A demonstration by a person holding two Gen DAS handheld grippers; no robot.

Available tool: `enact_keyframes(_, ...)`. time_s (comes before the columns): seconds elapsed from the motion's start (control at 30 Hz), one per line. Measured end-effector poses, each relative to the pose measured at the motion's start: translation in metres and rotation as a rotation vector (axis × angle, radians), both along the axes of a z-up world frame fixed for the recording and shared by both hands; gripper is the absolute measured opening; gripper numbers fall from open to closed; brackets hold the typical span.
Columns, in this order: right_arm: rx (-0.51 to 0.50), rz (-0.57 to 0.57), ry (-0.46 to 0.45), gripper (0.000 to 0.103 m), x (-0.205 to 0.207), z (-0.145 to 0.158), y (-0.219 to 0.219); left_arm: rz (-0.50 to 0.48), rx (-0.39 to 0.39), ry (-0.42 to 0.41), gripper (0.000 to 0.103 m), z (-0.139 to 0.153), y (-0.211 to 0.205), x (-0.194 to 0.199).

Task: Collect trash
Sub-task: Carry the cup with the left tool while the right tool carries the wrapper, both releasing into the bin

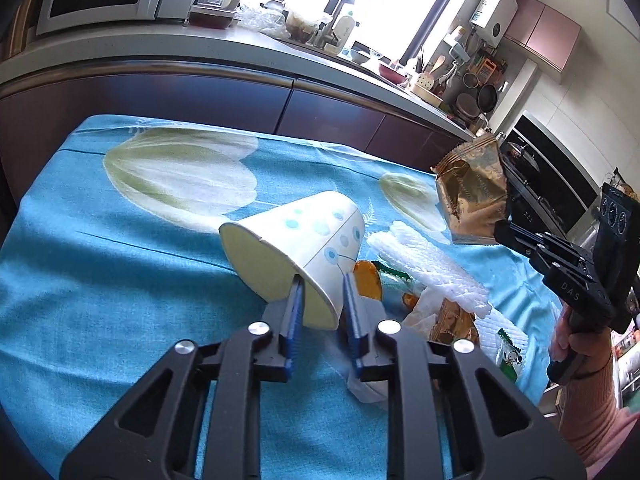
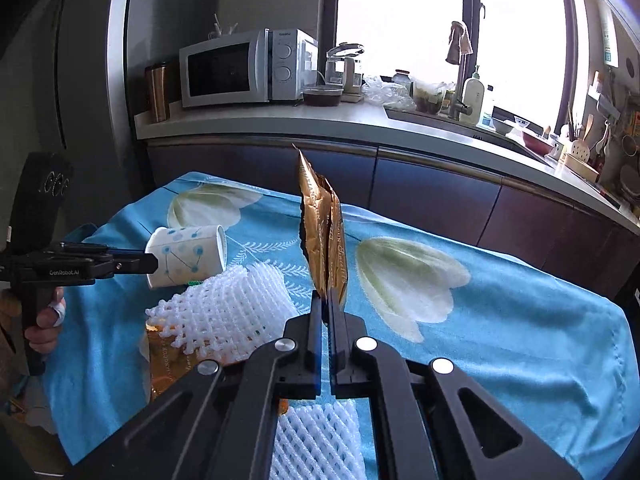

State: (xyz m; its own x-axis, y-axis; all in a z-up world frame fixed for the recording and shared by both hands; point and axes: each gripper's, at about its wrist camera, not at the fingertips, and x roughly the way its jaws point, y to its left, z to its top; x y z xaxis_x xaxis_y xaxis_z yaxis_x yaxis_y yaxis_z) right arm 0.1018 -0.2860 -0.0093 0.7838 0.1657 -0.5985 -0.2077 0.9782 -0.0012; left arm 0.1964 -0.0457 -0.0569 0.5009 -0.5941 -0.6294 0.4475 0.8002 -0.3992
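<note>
A white paper cup [image 1: 304,248] with blue dots lies tipped on its side, its rim pinched between the blue pads of my left gripper [image 1: 322,284]. One pad sits inside the cup and one outside. From the right wrist view the same cup [image 2: 188,250] hangs off the left gripper [image 2: 154,264] above the cloth. My right gripper [image 2: 325,300] is shut on the bottom edge of a gold snack wrapper [image 2: 322,236], held upright above the table. The left wrist view shows this wrapper [image 1: 470,196] lifted at the right.
A table under a blue cloth [image 1: 120,280] with tulip print holds white foam fruit netting [image 2: 228,312], orange peel [image 1: 367,282], another gold wrapper [image 2: 168,364] and a small green-white packet [image 1: 510,354]. Behind run dark cabinets [image 2: 432,196] and a counter with a microwave [image 2: 240,68].
</note>
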Motion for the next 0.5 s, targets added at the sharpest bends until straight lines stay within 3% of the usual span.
enact_keyframes(0.23, 0.07, 0.035, -0.054, 0.002, -0.015, 0.022, 0.006, 0.013, 0.005, -0.033, 0.004, 0.007, 0.0, -0.008)
enact_keyframes(0.5, 0.139, 0.159, -0.08, 0.002, -0.028, 0.035, 0.042, 0.054, 0.004, -0.134, 0.004, 0.043, 0.029, -0.042)
